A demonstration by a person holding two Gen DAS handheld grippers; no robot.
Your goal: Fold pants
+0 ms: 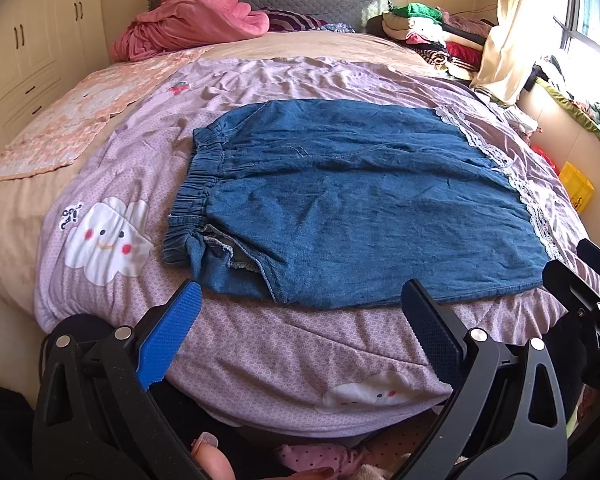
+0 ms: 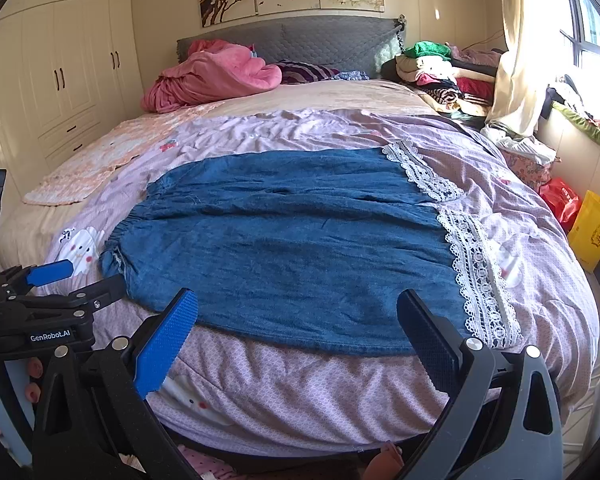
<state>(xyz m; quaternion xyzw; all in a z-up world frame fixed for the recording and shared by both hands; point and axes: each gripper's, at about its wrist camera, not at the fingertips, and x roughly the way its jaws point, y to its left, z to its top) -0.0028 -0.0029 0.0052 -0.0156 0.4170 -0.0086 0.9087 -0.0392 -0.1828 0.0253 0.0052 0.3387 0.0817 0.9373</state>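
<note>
Blue denim pants [image 1: 340, 200] with an elastic waistband at the left and white lace hems [image 2: 476, 264] at the right lie flat across the lilac quilt [image 1: 260, 344]; they also show in the right wrist view [image 2: 292, 248]. My left gripper [image 1: 300, 304] is open and empty, just in front of the near edge of the pants, toward the waistband side. My right gripper [image 2: 298, 312] is open and empty, in front of the near edge toward the lace hem side. The left gripper also shows at the left of the right wrist view [image 2: 76, 280].
A pink blanket [image 2: 216, 76] is heaped at the headboard. A floral cloth [image 1: 76, 124] lies at the far left of the bed. Stacked clothes [image 2: 444, 76] sit at the far right. A yellow bag [image 2: 592, 232] and a red bag [image 2: 560, 200] stand on the floor at the right.
</note>
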